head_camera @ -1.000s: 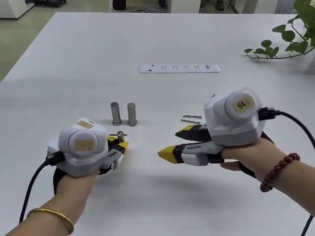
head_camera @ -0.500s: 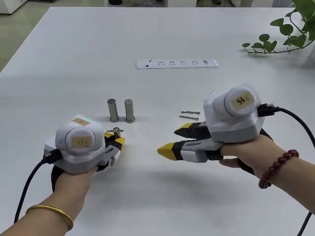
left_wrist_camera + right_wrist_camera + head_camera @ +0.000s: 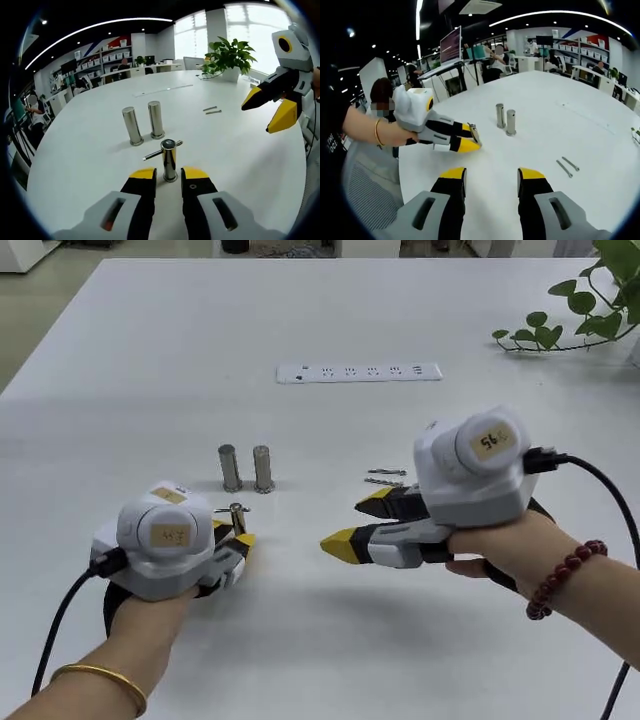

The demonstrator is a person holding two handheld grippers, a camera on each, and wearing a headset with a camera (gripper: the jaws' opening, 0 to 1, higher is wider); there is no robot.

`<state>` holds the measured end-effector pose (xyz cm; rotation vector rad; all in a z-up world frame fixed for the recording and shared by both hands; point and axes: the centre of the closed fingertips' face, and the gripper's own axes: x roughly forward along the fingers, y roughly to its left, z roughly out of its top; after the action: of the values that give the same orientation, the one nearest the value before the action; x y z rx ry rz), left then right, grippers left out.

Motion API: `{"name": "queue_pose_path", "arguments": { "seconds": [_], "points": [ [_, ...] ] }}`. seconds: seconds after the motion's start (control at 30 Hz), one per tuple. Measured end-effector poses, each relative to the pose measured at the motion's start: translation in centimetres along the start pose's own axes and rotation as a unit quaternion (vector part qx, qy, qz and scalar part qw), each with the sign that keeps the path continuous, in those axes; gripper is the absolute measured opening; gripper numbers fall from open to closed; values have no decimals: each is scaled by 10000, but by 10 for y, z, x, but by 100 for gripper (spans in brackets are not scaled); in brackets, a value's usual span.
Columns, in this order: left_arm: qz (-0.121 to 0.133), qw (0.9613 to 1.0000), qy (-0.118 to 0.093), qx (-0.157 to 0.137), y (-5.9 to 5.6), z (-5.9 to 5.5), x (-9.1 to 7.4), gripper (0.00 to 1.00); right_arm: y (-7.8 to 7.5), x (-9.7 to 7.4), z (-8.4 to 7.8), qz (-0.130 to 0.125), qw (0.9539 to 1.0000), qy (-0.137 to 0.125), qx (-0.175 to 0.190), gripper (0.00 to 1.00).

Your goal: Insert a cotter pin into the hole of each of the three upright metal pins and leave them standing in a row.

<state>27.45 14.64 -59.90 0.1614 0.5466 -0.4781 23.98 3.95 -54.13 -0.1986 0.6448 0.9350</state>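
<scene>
A short metal pin [image 3: 169, 159] stands upright with a cotter pin [image 3: 153, 153] through its top hole. My left gripper [image 3: 169, 176] is open, and the pin's base stands in the narrow gap at its yellow tips; I cannot tell if they touch it. From the head view the same pin [image 3: 238, 514] is just beyond the left gripper [image 3: 238, 540]. Two bare metal pins [image 3: 230, 468] [image 3: 262, 468] stand side by side behind it. Two loose cotter pins [image 3: 386, 476] lie to the right. My right gripper [image 3: 357, 525] hovers open and holds nothing, near those cotter pins.
A white power strip [image 3: 358, 371] lies further back on the white table [image 3: 150, 370]. A leafy plant [image 3: 580, 310] sits at the far right corner. Cables trail from both grippers toward me. People and desks show in the background of the right gripper view.
The left gripper has drawn back slightly toward me, leaving the pin with its cotter pin standing. The right gripper has barely moved.
</scene>
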Motion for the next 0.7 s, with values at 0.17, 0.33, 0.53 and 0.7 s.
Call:
{"name": "queue_pose_path", "arguments": {
  "seconds": [0.17,0.33,0.53,0.7],
  "points": [
    [-49,9995,-141,-279,0,7,-6,26,-4,1,6,-48,10000,-65,-24,36],
    [-99,9994,-227,-233,-1,10,-12,34,-7,5,18,-113,9997,-197,25,36],
    [-104,9978,-484,-431,-3,24,-25,48,-15,14,28,-187,9992,-351,90,37],
    [-68,9977,-513,-428,-3,32,-36,52,-19,25,37,-235,9985,-461,168,37]
  ]
}}
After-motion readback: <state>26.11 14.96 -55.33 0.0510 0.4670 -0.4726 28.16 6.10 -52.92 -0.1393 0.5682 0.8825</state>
